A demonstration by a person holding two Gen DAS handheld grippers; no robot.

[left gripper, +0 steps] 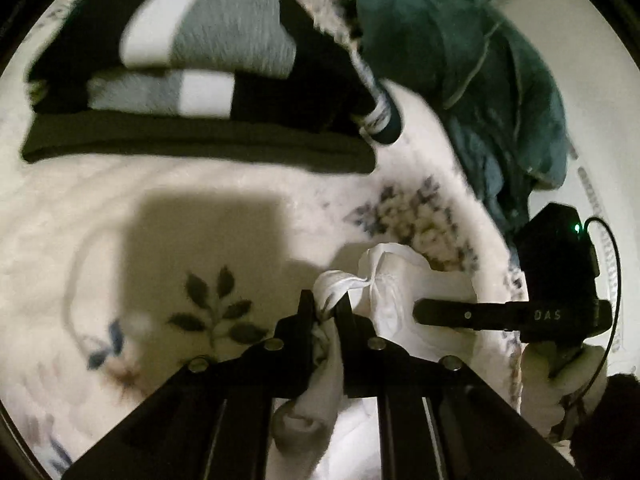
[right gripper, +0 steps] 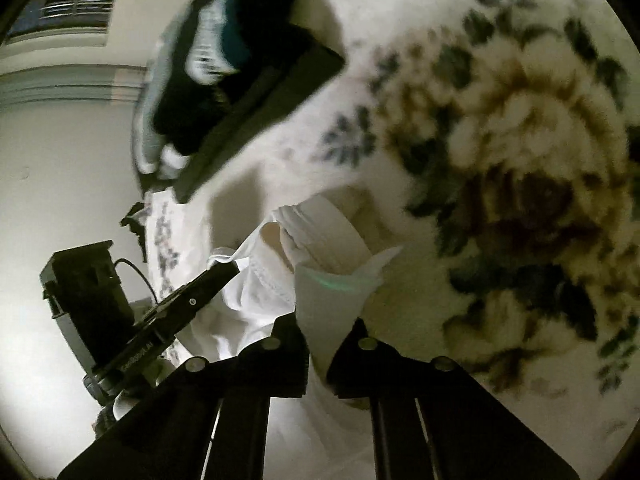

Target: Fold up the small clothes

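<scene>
1. Your left claw (left gripper: 326, 312) is clamped on a bunched corner of the white garment (left gripper: 394, 280). In the left wrist view the cloth is squeezed between the two fingers at lower centre and twists out above the tips.
2. From that pinch the white garment runs right and up across the frame to your right claw (left gripper: 424, 312), which enters from the right edge with its side toward the camera.
3. In the right wrist view your right claw (right gripper: 320, 322) is closed on a flat fold of the same white garment, and the cloth stands up as a pale wedge between the fingers at lower centre.
4. The rest of the garment lies left of and above that claw, its folded band at mid-frame, reaching to your left claw at lower left.
5. The garment rests on a floral bedspread (left gripper: 100, 208), which fills the background in both views.
6. A stack of folded clothes (left gripper: 200, 80), dark with grey and white bands, sits at the upper left of the left wrist view, well apart from both claws.
7. A teal garment (left gripper: 480, 80) lies crumpled at the upper right of that view, just beside the stack.
</scene>
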